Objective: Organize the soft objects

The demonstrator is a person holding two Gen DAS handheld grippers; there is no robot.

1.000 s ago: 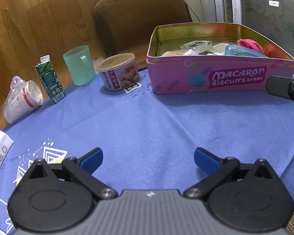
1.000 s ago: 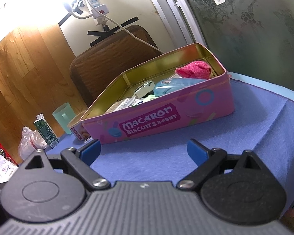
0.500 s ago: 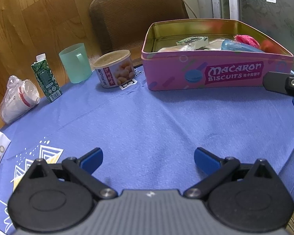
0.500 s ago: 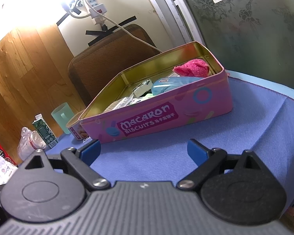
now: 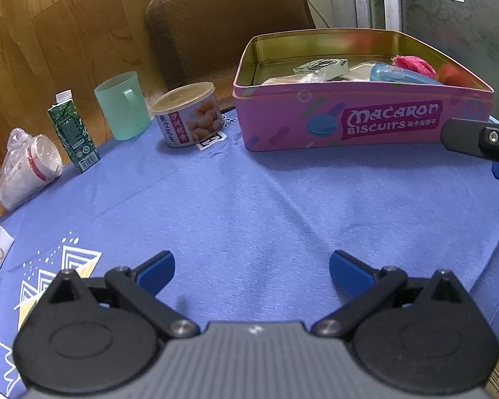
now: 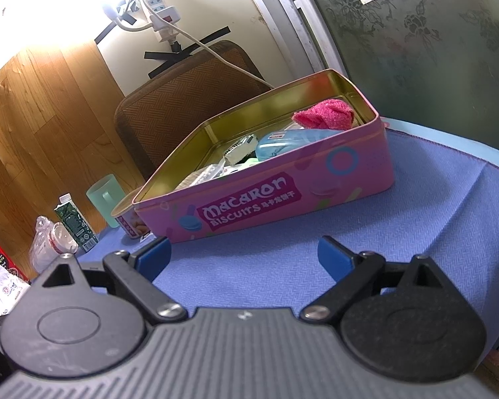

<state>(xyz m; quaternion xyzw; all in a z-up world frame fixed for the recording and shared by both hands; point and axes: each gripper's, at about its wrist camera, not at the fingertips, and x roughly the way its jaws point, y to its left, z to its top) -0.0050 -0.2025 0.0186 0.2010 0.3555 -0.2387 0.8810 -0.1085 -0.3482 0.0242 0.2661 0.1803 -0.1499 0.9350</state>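
Observation:
A pink "Macaron Biscuits" tin point(image 5: 366, 123) point(image 6: 266, 199) stands open on the blue tablecloth. Inside lie a pink fluffy cloth point(image 6: 326, 114) point(image 5: 414, 65), a light blue pouch point(image 6: 282, 143) point(image 5: 402, 74) and several small packets point(image 5: 322, 68). My left gripper point(image 5: 251, 269) hovers open over bare cloth, well short of the tin. My right gripper point(image 6: 243, 256) is open too, just in front of the tin's long side, nothing between its fingers. One finger of the right gripper point(image 5: 472, 139) shows at the right edge of the left wrist view.
Left of the tin stand a snack can point(image 5: 189, 116), a green mug point(image 5: 123, 104), a green carton point(image 5: 73, 131) and a bagged cup point(image 5: 26, 169). A brown chair back point(image 5: 223, 23) rises behind the table. The cloth's edge point(image 6: 449, 139) runs right of the tin.
Both grippers have drawn back slightly from the tin, which now sits a little farther and higher in both views. Both stay open and nothing was picked up.

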